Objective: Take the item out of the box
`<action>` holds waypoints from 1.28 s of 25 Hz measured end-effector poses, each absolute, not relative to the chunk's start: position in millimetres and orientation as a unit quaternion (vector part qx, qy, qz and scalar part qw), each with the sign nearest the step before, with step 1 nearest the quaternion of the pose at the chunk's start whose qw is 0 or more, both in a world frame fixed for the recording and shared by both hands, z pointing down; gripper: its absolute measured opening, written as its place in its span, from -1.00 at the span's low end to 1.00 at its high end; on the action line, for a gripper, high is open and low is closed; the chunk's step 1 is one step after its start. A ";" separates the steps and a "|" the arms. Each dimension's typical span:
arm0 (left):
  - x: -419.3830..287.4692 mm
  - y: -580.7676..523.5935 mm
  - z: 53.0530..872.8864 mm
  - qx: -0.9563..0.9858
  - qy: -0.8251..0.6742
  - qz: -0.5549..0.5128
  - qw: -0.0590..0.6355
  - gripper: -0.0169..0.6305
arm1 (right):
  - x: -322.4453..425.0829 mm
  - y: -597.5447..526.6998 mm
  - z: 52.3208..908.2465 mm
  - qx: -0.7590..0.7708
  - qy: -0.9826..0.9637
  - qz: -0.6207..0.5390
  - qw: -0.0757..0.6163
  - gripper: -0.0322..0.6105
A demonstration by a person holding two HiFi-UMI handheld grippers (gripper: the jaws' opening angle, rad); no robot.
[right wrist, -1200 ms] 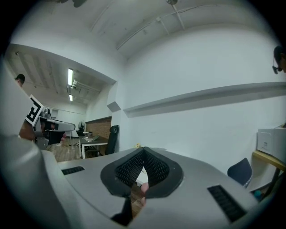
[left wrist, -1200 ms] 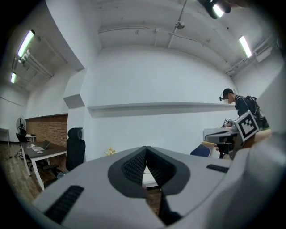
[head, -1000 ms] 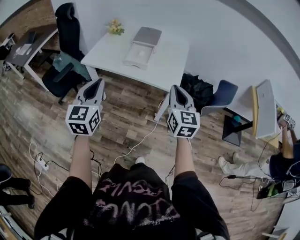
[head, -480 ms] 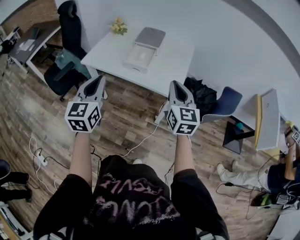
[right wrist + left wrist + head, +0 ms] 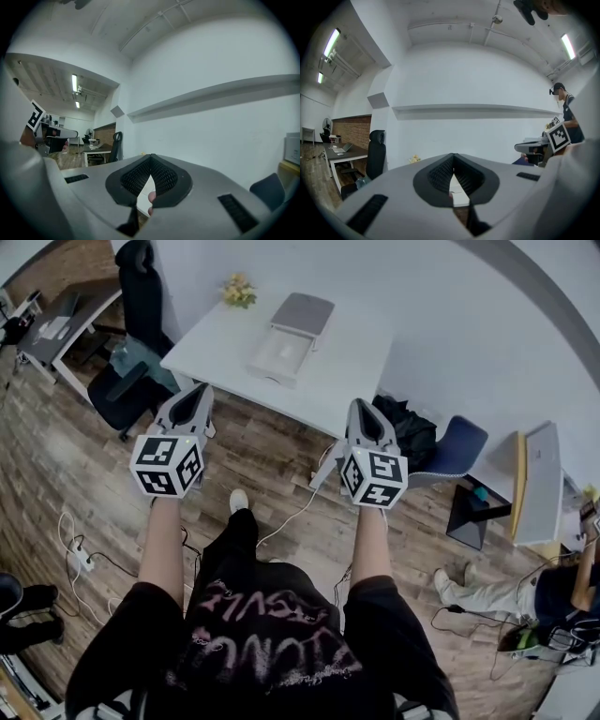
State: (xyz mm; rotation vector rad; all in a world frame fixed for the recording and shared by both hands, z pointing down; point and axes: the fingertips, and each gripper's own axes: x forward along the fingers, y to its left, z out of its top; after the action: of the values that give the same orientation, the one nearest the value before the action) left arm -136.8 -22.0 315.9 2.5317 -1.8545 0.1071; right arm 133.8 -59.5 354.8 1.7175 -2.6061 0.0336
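A white open box [image 5: 279, 354] with its grey lid [image 5: 302, 313] tipped back sits on the white table [image 5: 361, 352] ahead of me; what is inside it is too small to make out. My left gripper [image 5: 199, 392] and right gripper [image 5: 362, 407] are held level over the wood floor, side by side, short of the table's near edge. Both are shut with nothing between the jaws. The left gripper view shows its jaw tips [image 5: 452, 161] meeting, and the right gripper view shows the same at its tips [image 5: 150, 159].
A small yellow flower bunch [image 5: 237, 292] stands at the table's far left corner. A black office chair [image 5: 127, 381] and dark desk [image 5: 56, 324] are at left. A black bag [image 5: 405, 432], a blue chair [image 5: 457, 448] and floor cables [image 5: 281, 521] lie near the table. Another person [image 5: 553, 582] is at right.
I have stepped toward the table: one leg with a white shoe has swung forward, and both grippers have moved closer to the table's near edge. Their jaws stay shut.
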 end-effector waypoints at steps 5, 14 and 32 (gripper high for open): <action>-134.0 -49.1 320.0 0.812 -0.582 0.031 0.005 -0.94 | 136.8 -81.4 357.9 0.557 -0.830 0.012 0.013 -0.87; -137.7 -106.5 334.3 0.823 -0.566 0.037 0.021 -0.94 | 128.4 -133.7 362.6 0.566 -0.824 0.007 0.029 -0.87; -156.0 -254.3 348.3 0.847 -0.526 0.067 0.039 -0.94 | 103.7 -260.1 371.7 0.594 -0.803 0.021 0.046 -0.87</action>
State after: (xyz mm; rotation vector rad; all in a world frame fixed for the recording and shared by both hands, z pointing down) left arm -156.0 -254.3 348.3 2.5977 -1.6121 0.2062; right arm 103.7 -260.1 371.7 1.8116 -2.4515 0.0652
